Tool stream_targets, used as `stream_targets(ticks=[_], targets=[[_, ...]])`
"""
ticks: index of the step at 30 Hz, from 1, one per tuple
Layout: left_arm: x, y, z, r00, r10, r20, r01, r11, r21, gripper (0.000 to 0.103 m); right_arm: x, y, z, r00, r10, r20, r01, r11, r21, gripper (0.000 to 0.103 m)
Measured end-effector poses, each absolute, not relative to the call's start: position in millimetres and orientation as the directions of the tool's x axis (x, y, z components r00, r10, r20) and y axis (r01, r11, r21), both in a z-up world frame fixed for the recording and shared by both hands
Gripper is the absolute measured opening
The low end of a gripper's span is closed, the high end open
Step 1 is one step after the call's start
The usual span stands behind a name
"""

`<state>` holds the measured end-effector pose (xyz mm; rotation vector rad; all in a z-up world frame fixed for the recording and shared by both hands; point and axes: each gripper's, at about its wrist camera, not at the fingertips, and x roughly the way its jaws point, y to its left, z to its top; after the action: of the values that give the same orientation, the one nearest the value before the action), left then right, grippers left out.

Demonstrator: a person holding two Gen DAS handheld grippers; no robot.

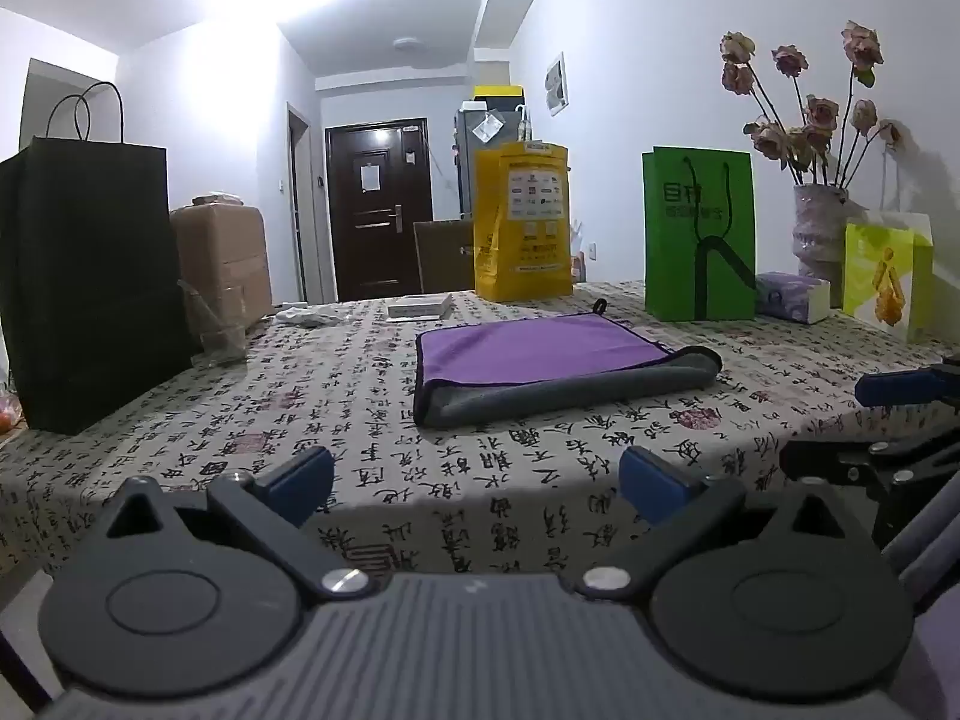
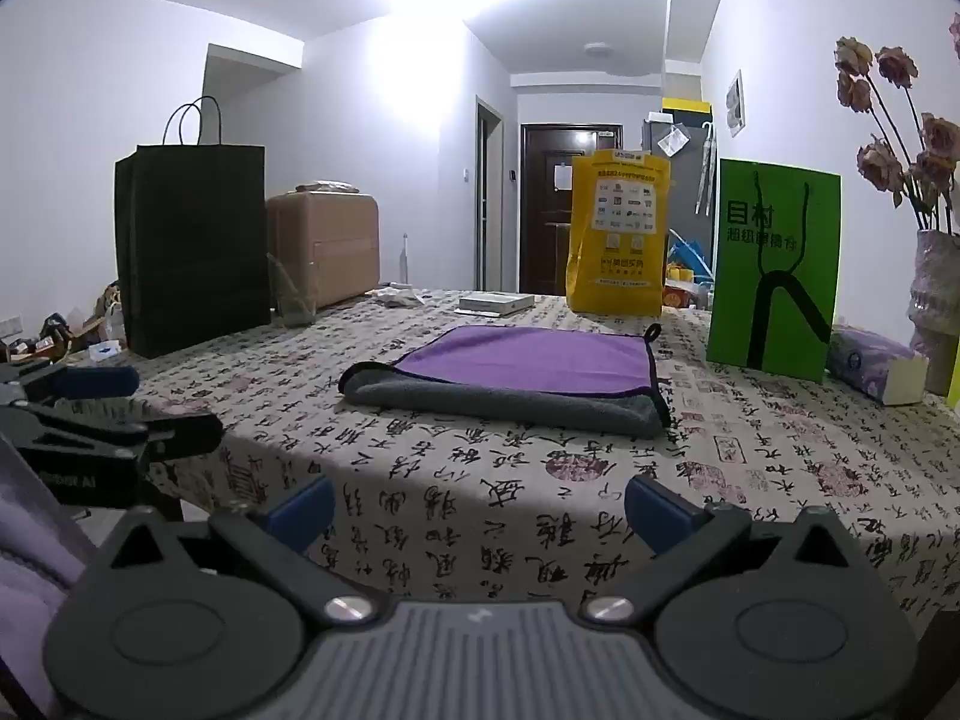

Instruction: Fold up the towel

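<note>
Table (image 1: 336,396) under a calligraphy-print cloth fills both views, its near edge just ahead of both grippers; black paper bag (image 1: 90,276) stands at the left edge, cardboard box (image 1: 222,264) behind it off the table; yellow bag (image 1: 521,222) upright at the far edge, green bag (image 1: 699,234) to its right, vase of dried roses (image 1: 819,228) against the wall, tissue pack (image 1: 792,295) between green bag and vase; towel (image 1: 552,366) lies mid-table, already doubled, purple face up, grey underside showing along the near fold, hanging loop at the far corner; looks like one fold done, maybe another wanted; left gripper (image 1: 477,480) released, fingers wide apart, holding nothing, well short of the towel; right gripper (image 2: 477,507) likewise spread and empty, beside the left; both probably pulled back off the edge to reset; nothing between grippers and towel, bags clear of it.
</note>
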<state>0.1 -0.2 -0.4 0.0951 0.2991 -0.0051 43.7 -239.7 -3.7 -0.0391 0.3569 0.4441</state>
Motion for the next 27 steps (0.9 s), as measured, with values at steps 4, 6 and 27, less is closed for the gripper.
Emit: stream_targets(ticks=[4, 6, 27], targets=[[-0.2, 1.8, 0.0, 0.957, 0.006, -0.289, 0.016, 0.997, 0.071, 0.103, 42.0, -240.1, 0.2, 0.845, 0.41, -0.343, -0.424, 0.905, 0.035, 0.103], [-0.3, 3.1, 0.0, 0.957, 0.004, -0.29, 0.016, 0.998, 0.067, 0.103, 41.0, -241.2, 2.1, 0.847, 0.41, -0.339, -0.425, 0.905, 0.032, 0.103], [-1.2, -3.5, 1.2, 0.957, -0.006, -0.29, 0.028, 0.997, 0.074, 0.103, 43.4, -237.9, -1.6, 0.843, 0.419, -0.339, -0.434, 0.9, 0.034, 0.103]])
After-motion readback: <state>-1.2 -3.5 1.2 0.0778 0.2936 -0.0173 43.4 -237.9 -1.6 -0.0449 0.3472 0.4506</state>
